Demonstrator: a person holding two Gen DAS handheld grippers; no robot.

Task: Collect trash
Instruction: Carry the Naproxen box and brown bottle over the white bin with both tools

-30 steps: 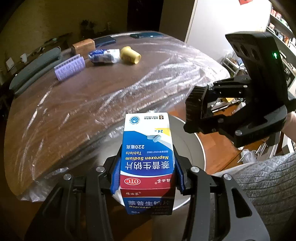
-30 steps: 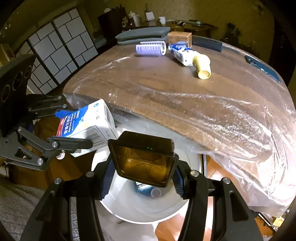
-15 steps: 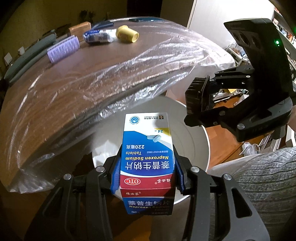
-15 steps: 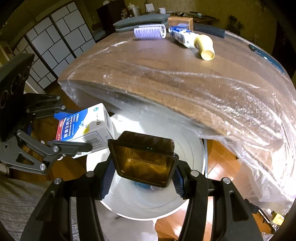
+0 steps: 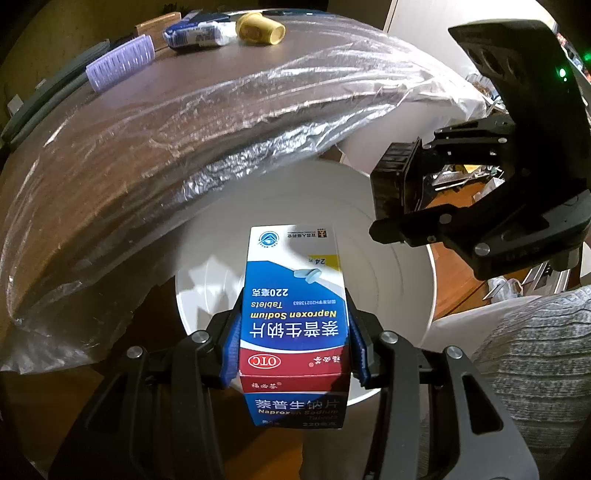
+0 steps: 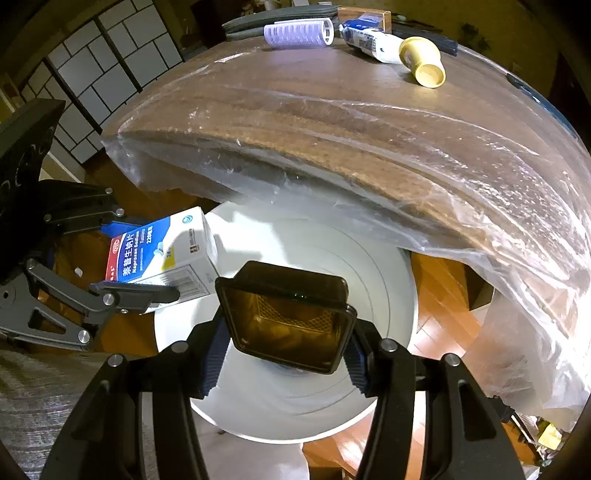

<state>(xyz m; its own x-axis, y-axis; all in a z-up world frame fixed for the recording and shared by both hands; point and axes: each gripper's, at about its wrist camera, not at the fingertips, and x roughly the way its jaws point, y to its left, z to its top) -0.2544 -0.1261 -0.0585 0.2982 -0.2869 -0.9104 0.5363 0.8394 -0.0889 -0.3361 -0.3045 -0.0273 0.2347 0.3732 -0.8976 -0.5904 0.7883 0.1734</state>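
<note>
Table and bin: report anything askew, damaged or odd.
The plastic sheet over the table is wrinkled and hangs loose past the edge, partly over the white bin. Otherwise nothing stands out: the medicine box in the left gripper and the brown tray in the right gripper look intact.

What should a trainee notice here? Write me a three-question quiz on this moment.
1. True or false: the left gripper holds the medicine box above the white bin.
2. What does the right gripper grip? A) purple roller B) dark square tray C) yellow cup
3. Fill in: the purple roller, the tube and the yellow cup lie on the ____-covered table.

Key: 1 true; 2 B, the dark square tray; 3 plastic.
</note>
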